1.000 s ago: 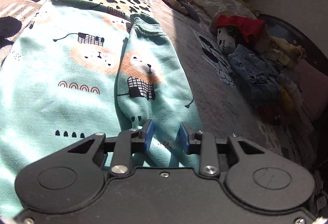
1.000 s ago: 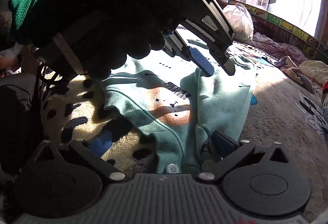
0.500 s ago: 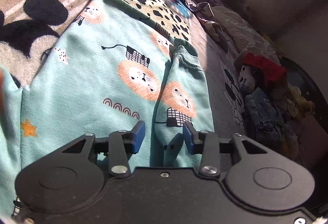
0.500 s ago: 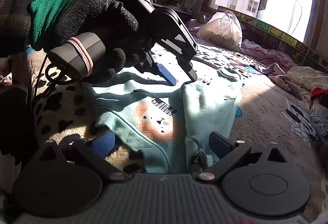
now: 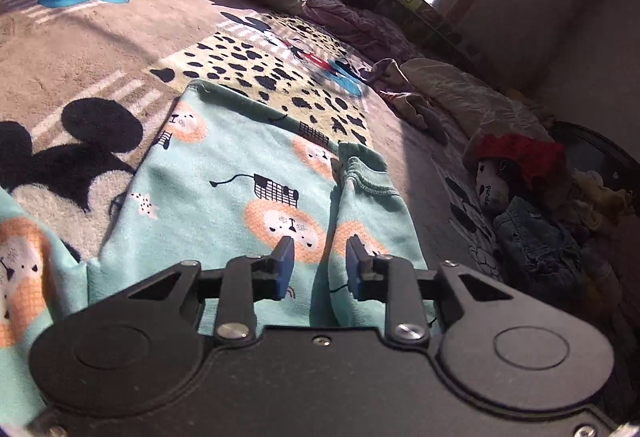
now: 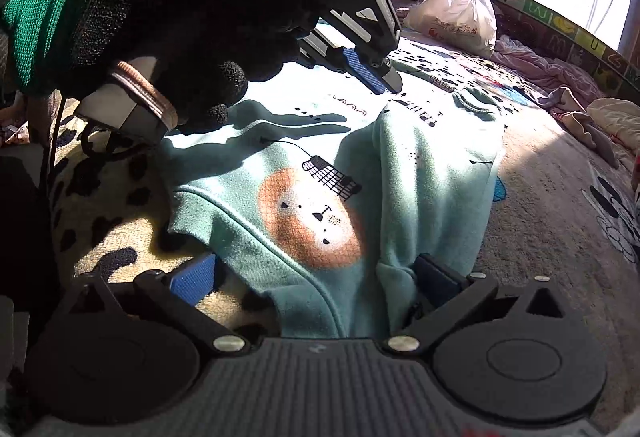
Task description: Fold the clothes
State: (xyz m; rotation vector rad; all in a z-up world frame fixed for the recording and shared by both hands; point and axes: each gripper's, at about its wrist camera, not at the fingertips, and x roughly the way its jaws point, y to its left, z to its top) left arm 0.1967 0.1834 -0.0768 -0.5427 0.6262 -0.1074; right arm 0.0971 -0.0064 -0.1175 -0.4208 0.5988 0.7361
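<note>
Your left gripper (image 5: 319, 262), jaws just narrowed, hovers empty above the shirt (image 5: 248, 173) at frame centre. Your right gripper (image 6: 316, 279) gapes wide around the shirt's near edge, unclamped.

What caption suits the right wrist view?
Right gripper open over a mint lion-print top; gloved hand with left gripper beyond.

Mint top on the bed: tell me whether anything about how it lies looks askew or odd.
The mint top is only half tidy: its sleeve is folded in along one edge and bunches into a raised ridge. Another part lifts at the left edge. No damage shows.
</note>
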